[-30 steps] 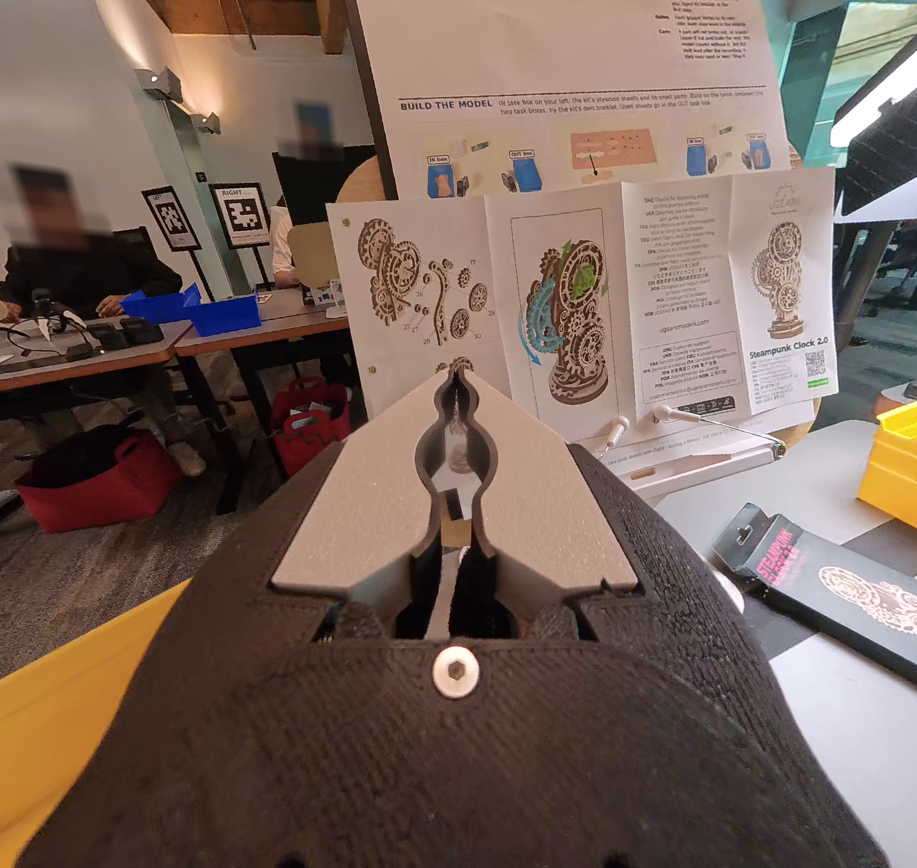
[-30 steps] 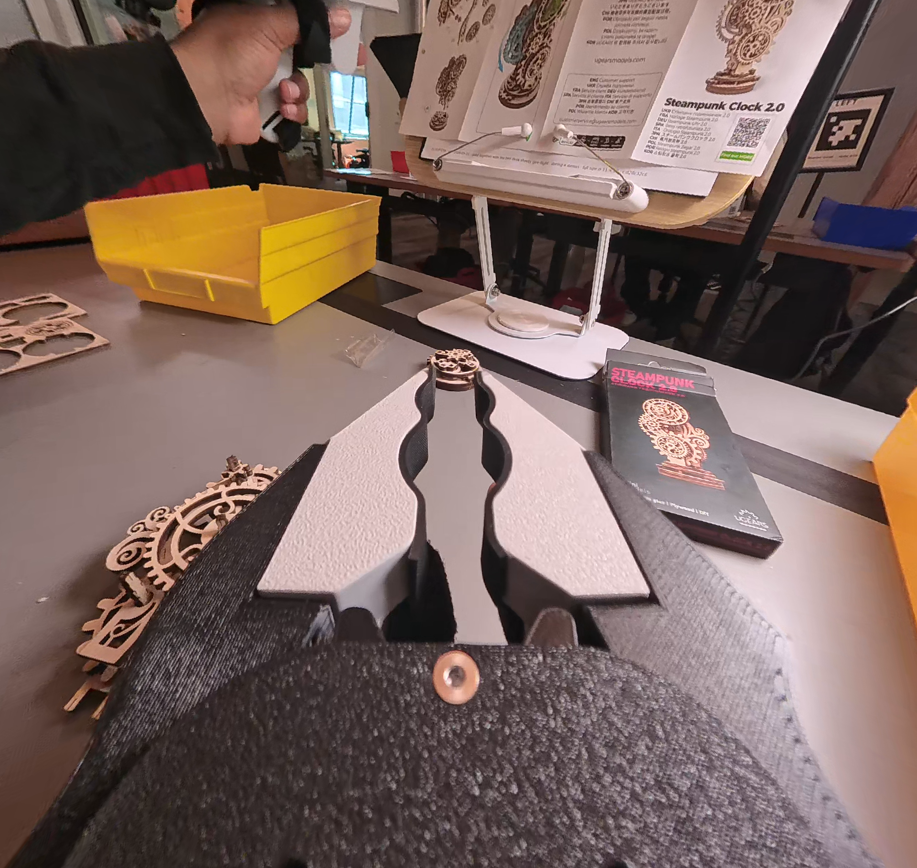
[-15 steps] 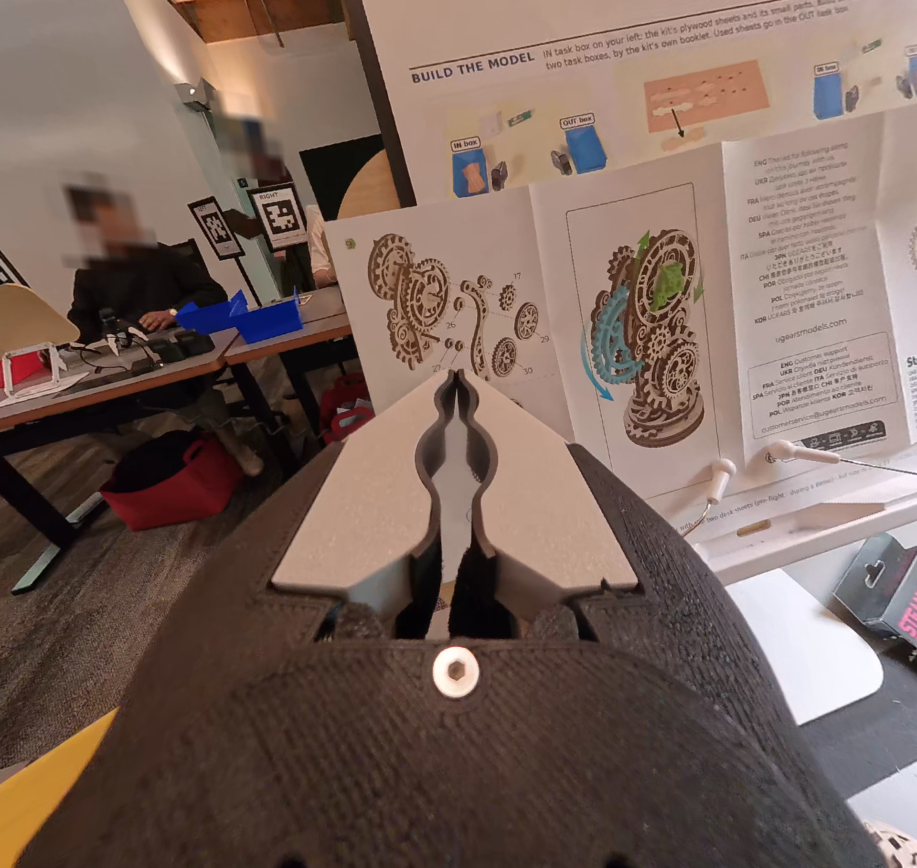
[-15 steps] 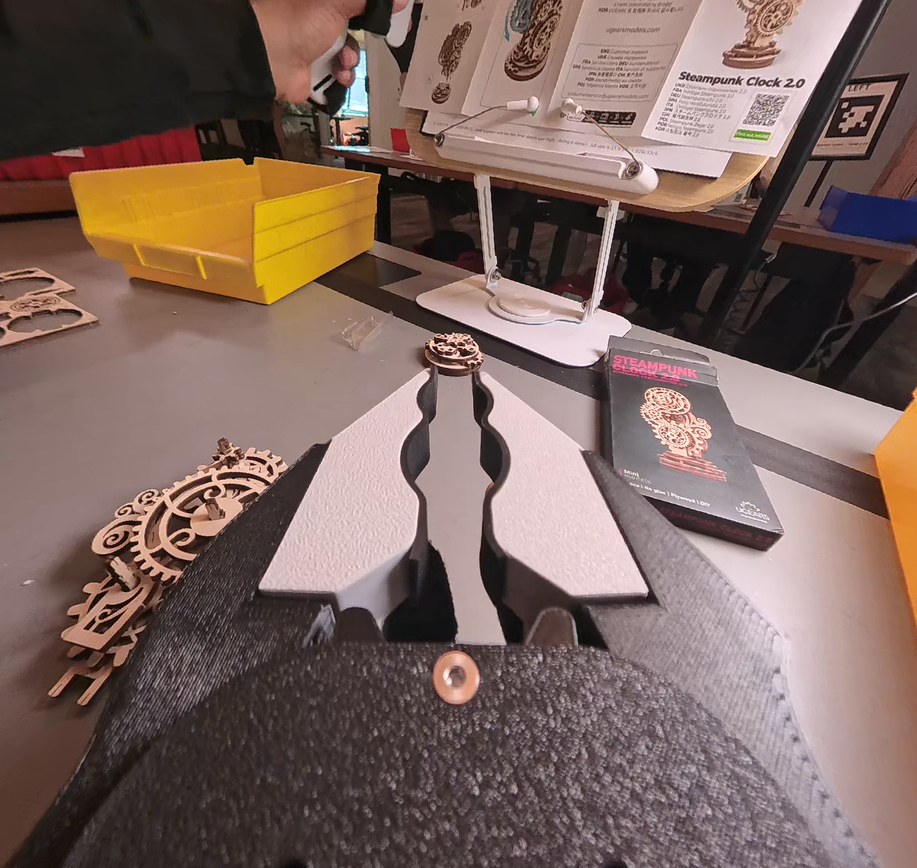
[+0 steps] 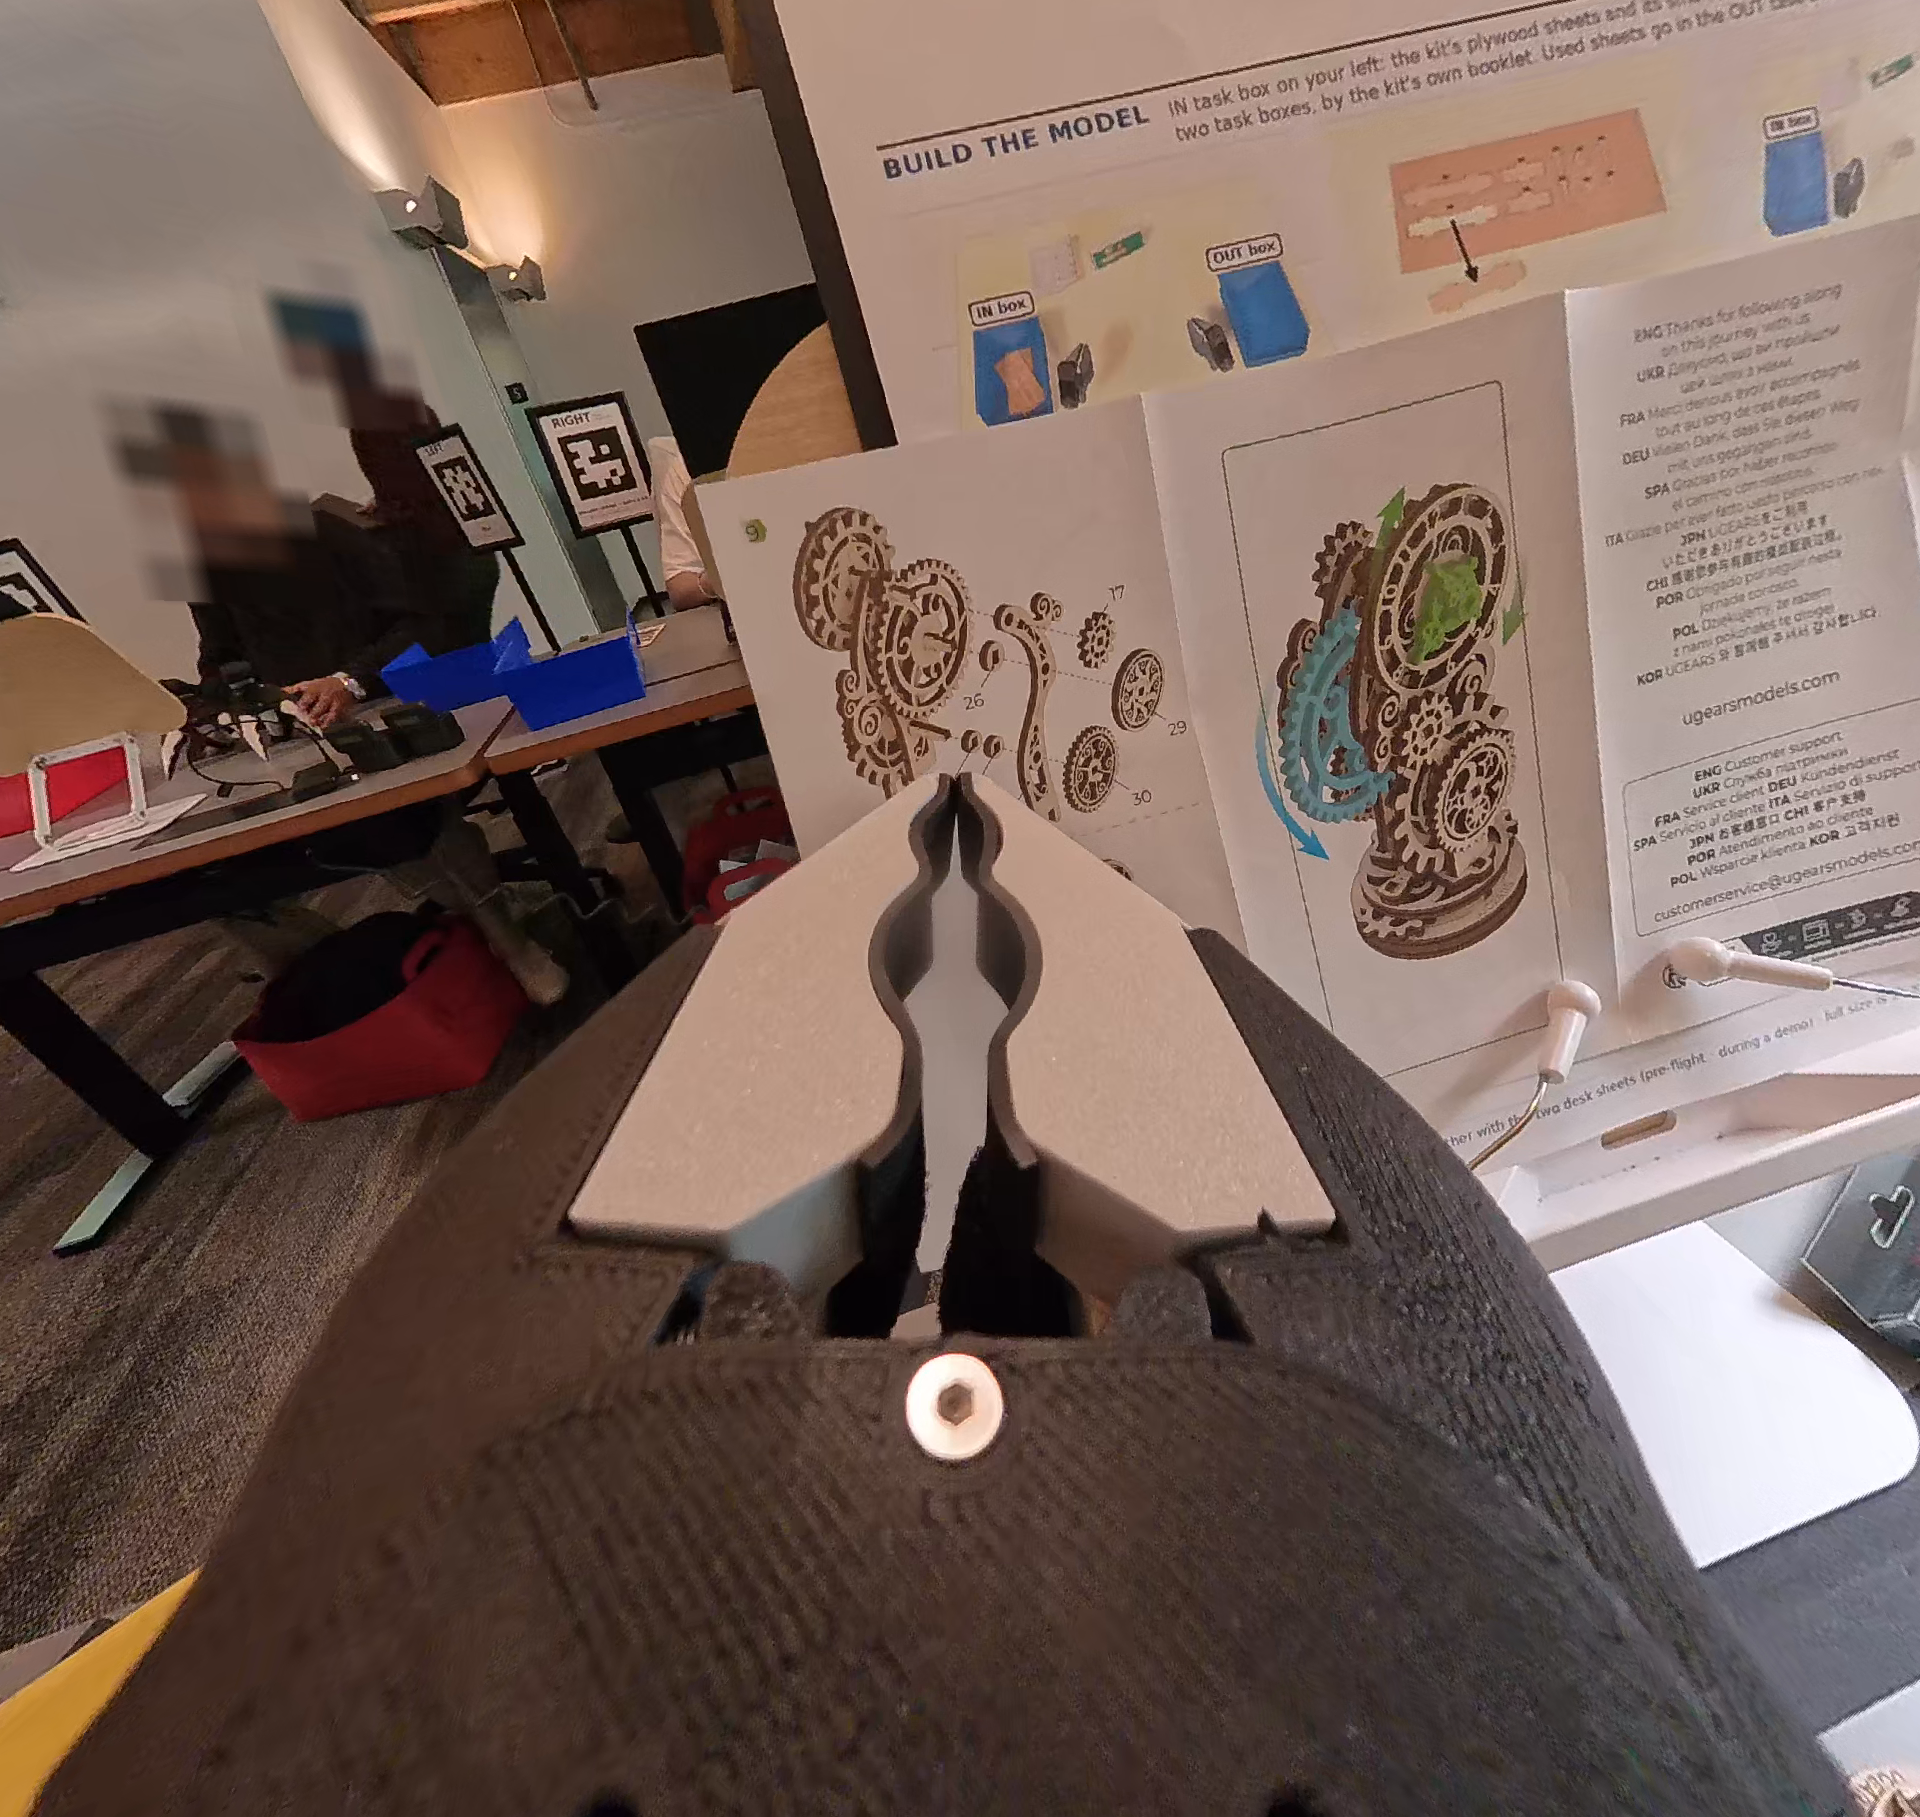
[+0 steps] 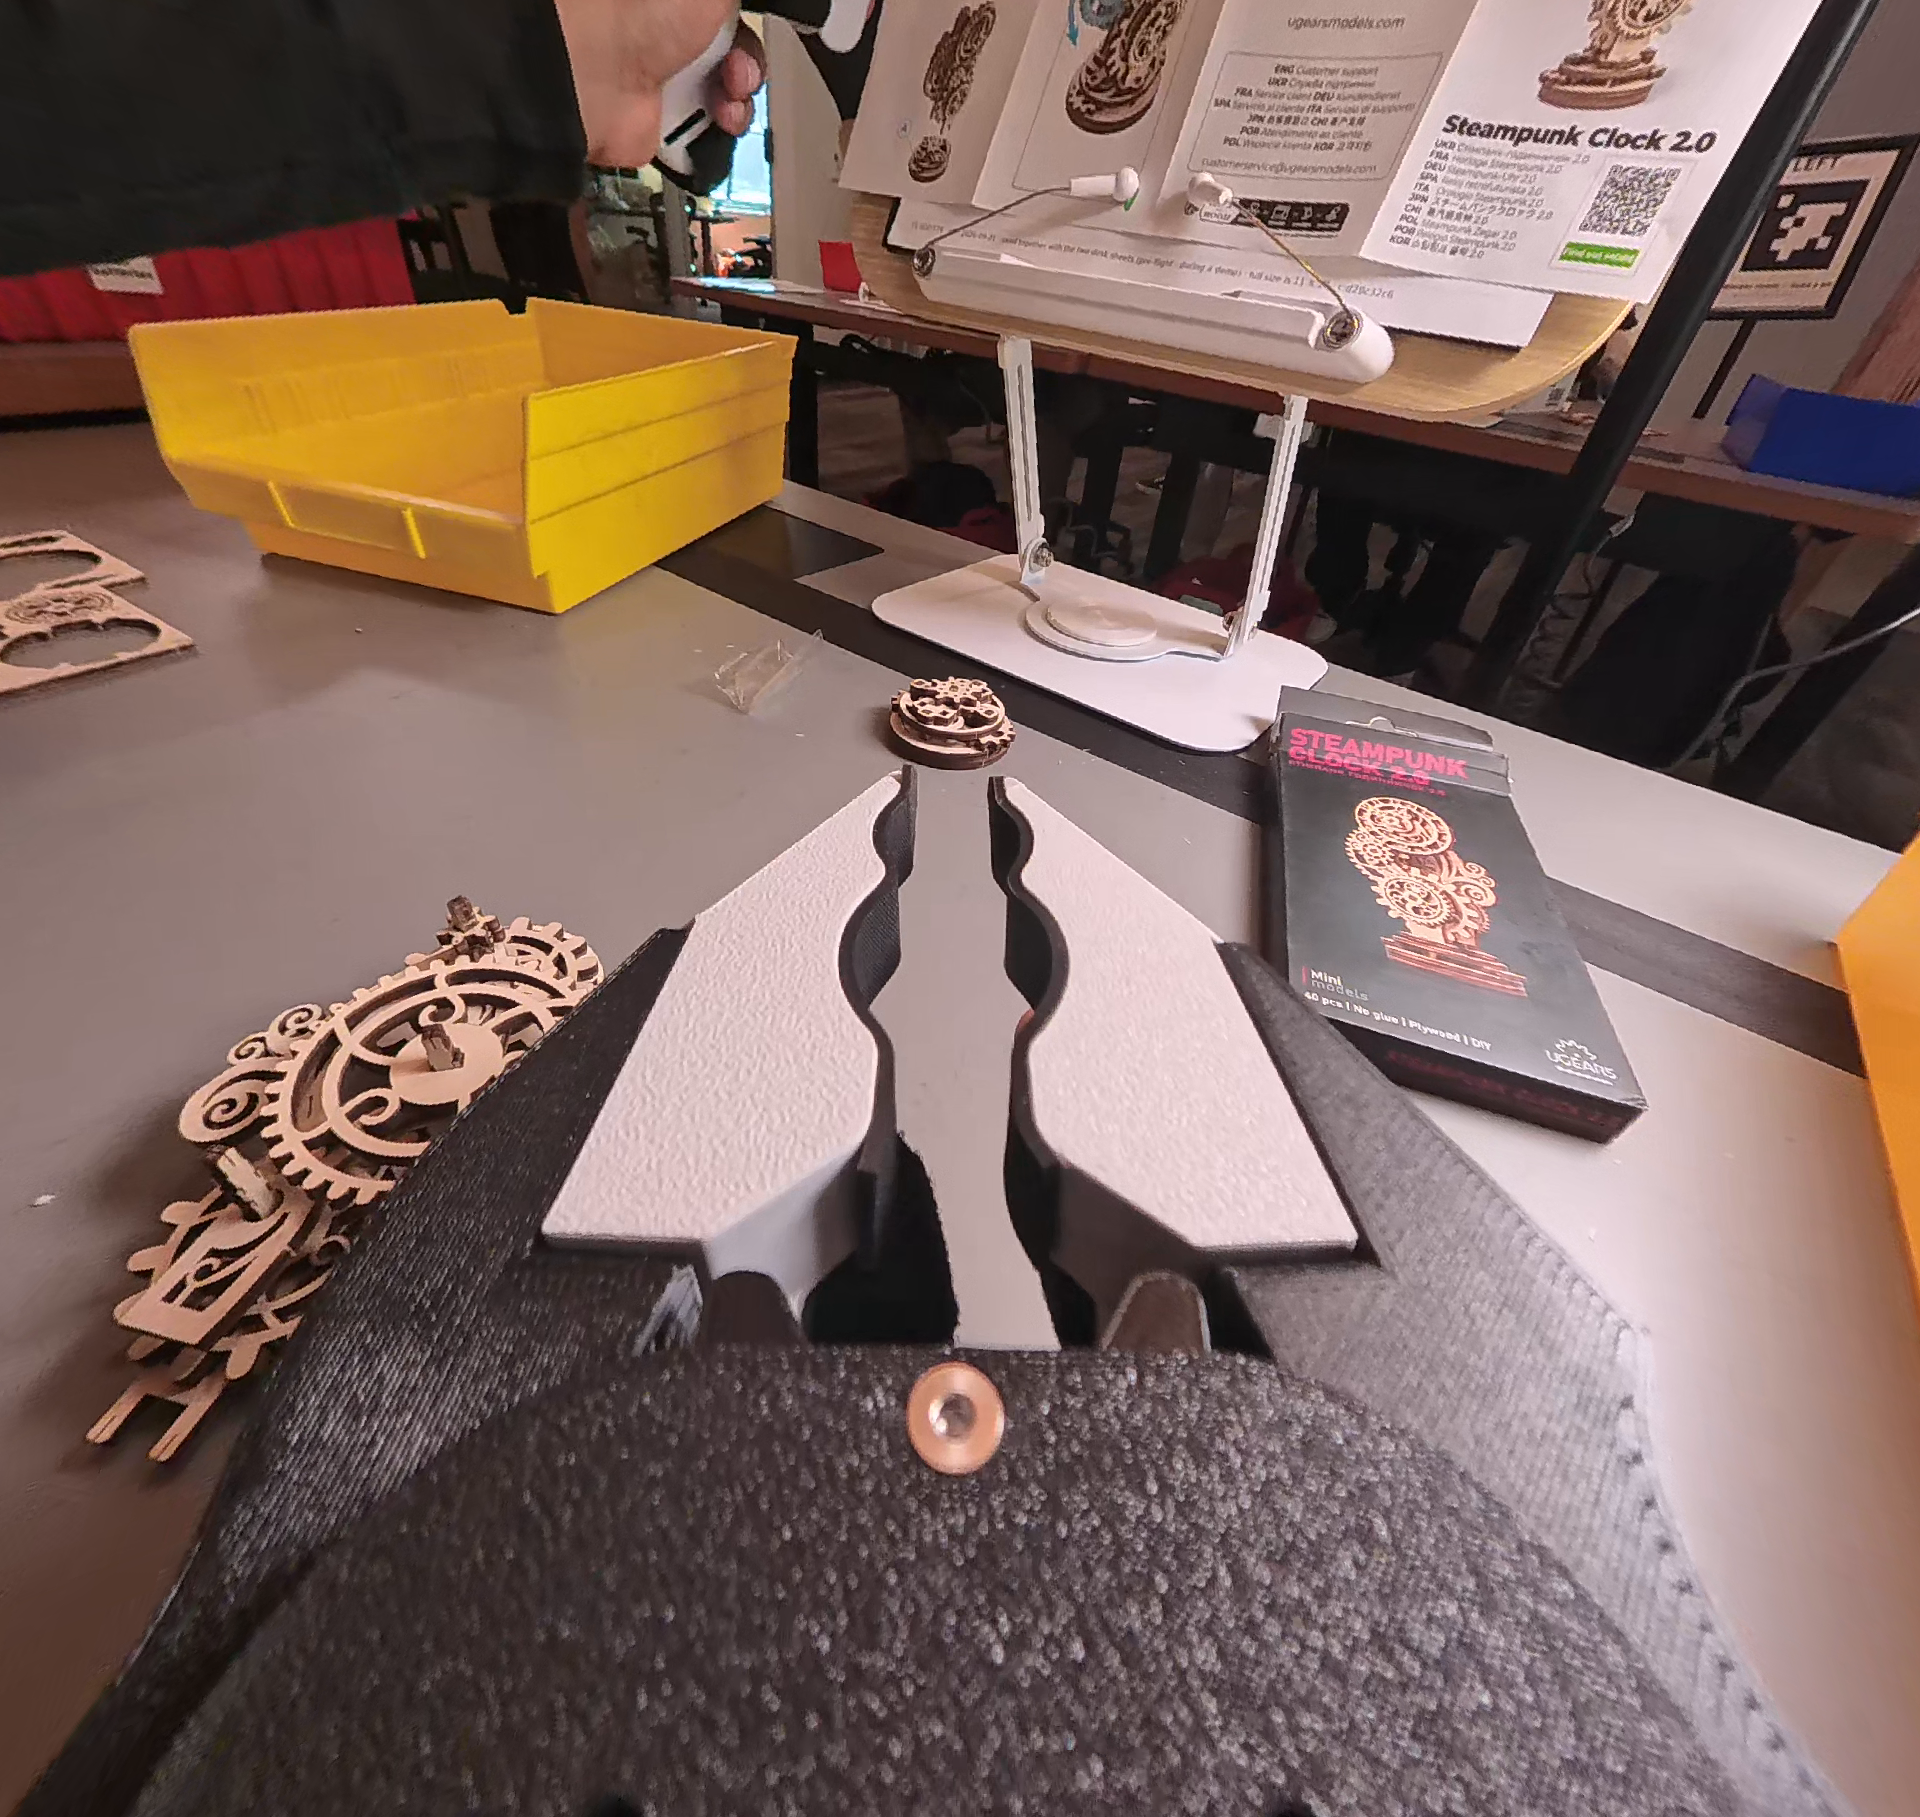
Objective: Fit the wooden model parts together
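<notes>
My left gripper (image 5: 956,780) is shut with nothing between its tips and is raised in the air, pointing at the paper instruction sheet (image 5: 987,645) on the stand. The hand (image 6: 665,32) that holds it shows at the top left of the right wrist view. My right gripper (image 6: 951,780) is open and empty, low over the grey table (image 6: 520,832). A small round wooden gear part (image 6: 951,718) lies on the table just beyond its tips, clear of them. A larger wooden gear assembly (image 6: 395,1061) lies flat to the left of the right gripper.
A yellow bin (image 6: 468,437) stands at the back left, with plywood sheets (image 6: 62,604) at the far left. The white document stand (image 6: 1101,645) is behind the round part. A black kit box (image 6: 1444,915) lies at right, and a clear plastic scrap (image 6: 764,671) near the middle. About 45 cm separates my left fingertips from my right.
My left gripper has swung right and closer to the instruction sheet, still shut. My right gripper has drawn back, so the round wooden part now lies clear ahead of its tips.
</notes>
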Demonstrator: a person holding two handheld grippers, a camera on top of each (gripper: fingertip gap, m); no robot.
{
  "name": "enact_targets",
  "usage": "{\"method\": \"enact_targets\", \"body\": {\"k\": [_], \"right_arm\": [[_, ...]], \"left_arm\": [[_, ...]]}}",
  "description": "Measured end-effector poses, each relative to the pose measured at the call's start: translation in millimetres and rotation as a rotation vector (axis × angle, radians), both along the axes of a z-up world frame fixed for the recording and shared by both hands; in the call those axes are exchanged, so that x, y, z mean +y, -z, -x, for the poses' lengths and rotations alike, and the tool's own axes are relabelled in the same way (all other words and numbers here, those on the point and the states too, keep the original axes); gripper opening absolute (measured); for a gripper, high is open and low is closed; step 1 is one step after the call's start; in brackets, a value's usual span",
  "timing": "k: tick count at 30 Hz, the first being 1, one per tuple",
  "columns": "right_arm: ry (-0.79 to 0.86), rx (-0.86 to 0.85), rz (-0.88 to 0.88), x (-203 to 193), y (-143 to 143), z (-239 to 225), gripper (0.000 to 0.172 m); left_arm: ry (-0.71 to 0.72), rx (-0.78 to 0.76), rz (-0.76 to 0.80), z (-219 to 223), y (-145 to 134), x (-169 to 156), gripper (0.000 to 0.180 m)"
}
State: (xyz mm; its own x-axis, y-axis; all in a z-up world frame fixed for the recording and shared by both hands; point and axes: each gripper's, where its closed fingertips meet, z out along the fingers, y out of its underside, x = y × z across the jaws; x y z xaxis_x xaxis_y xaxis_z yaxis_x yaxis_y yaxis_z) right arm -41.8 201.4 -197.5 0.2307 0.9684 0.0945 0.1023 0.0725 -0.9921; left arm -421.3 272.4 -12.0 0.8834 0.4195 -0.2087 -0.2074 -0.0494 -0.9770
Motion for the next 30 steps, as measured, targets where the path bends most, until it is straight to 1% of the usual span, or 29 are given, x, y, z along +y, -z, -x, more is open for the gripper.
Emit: {"method": "enact_targets", "body": {"k": [4, 12, 30], "right_arm": [[-0.004, -0.005, 0.001, -1, 1, 1, 0.013], [-0.004, -0.012, 0.000, 0, 3, 1, 0.013], [-0.008, -0.018, 0.009, 0, 5, 2, 0.012]], "left_arm": [[0.010, 0.000, -0.002, -2, -1, 1, 0.000], [0.023, -0.004, -0.016, -4, -13, 8, 0.000], [0.024, 0.001, -0.016, 0, -6, 3, 0.000]]}}
